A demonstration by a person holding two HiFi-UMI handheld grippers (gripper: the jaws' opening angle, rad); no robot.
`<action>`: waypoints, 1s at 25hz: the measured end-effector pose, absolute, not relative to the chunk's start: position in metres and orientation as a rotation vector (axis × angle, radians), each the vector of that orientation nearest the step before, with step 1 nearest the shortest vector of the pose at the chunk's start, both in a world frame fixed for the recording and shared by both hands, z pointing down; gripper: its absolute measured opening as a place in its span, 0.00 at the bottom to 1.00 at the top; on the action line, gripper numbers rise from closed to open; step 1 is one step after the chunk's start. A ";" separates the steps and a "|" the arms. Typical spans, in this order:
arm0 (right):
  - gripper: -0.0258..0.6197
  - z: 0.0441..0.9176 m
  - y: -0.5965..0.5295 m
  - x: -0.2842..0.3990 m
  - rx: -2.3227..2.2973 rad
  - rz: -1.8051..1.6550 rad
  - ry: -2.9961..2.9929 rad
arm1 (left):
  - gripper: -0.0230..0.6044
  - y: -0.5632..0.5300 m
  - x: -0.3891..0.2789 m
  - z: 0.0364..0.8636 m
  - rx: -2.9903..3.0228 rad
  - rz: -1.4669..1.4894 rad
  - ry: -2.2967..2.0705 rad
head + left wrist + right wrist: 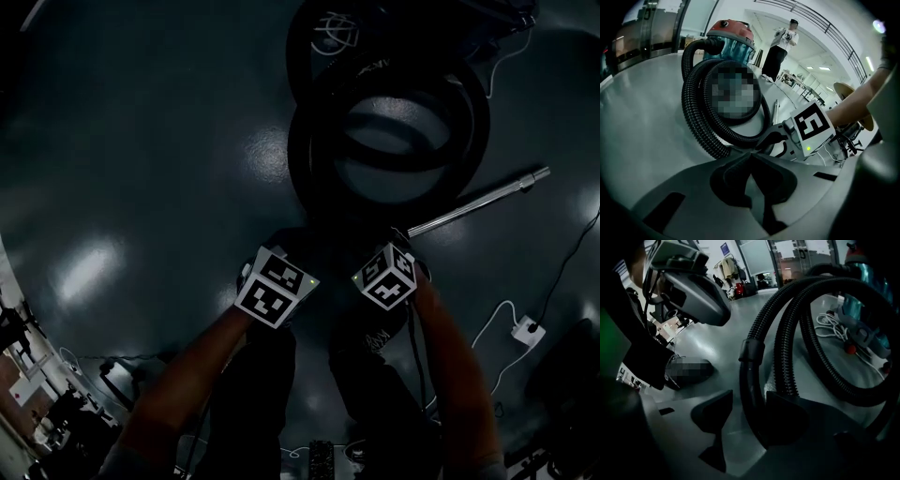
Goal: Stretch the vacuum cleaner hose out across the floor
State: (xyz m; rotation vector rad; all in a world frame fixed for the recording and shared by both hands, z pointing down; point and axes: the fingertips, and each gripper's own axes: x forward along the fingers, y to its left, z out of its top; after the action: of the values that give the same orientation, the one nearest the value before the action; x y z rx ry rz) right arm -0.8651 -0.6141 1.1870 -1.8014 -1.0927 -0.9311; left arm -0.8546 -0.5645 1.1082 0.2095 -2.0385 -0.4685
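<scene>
The released right claw (750,401) is straddling the smooth end of the hose (752,380), which is lying coiled on the floor (141,141) by the vacuum (729,40), so it should be clenching firmly there before pulling, the clenched, empty left claw (750,161) hovering beside.

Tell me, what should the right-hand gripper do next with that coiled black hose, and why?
Probably close the right gripper on the hose: its jaws stand apart with the hose's smooth end between them, not yet pinched, and the rest lies coiled by the vacuum cleaner.
</scene>
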 end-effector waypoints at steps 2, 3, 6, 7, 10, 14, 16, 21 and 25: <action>0.36 1.201 -0.609 -0.858 -1.819 -0.974 -1.056 | 0.05 -0.562 -0.849 1.115 0.198 -0.499 -2.038; 0.36 1.207 -0.606 -0.855 -1.827 -0.996 -1.045 | 0.05 -0.561 -0.847 1.117 0.195 -0.508 -2.038; 0.36 1.219 -0.595 -0.851 -1.857 -1.043 -1.032 | 0.05 -0.558 -0.839 1.121 0.194 -0.516 -2.032; 0.36 1.221 -0.594 -0.850 -1.869 -1.060 -1.014 | 0.05 -0.556 -0.837 1.122 0.194 -0.521 -2.027; 0.31 1.215 -0.594 -0.849 -1.891 -1.114 -0.969 | 0.05 -0.552 -0.829 1.119 0.187 -0.538 -2.008; 0.31 1.172 -0.600 -0.846 -1.932 -1.080 -0.964 | 0.05 -0.550 -0.816 1.094 0.185 -0.541 -1.995; 0.31 1.144 -0.600 -0.845 -1.954 -1.058 -0.965 | 0.05 -0.551 -0.812 1.076 0.190 -0.541 -1.988; 0.31 1.058 -0.612 -0.849 -1.995 -1.012 -0.970 | 0.05 -0.571 -0.815 1.016 0.244 -0.516 -1.978; 0.31 0.972 -0.617 -0.861 -2.013 -0.975 -1.036 | 0.05 -0.582 -0.820 0.953 0.270 -0.482 -1.990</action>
State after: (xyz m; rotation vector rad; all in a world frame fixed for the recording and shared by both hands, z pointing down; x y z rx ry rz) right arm -0.8610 -0.6168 0.9717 -2.0135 -1.0355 -0.9754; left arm -0.8201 -0.5815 0.9533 0.2698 -1.9897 -0.4818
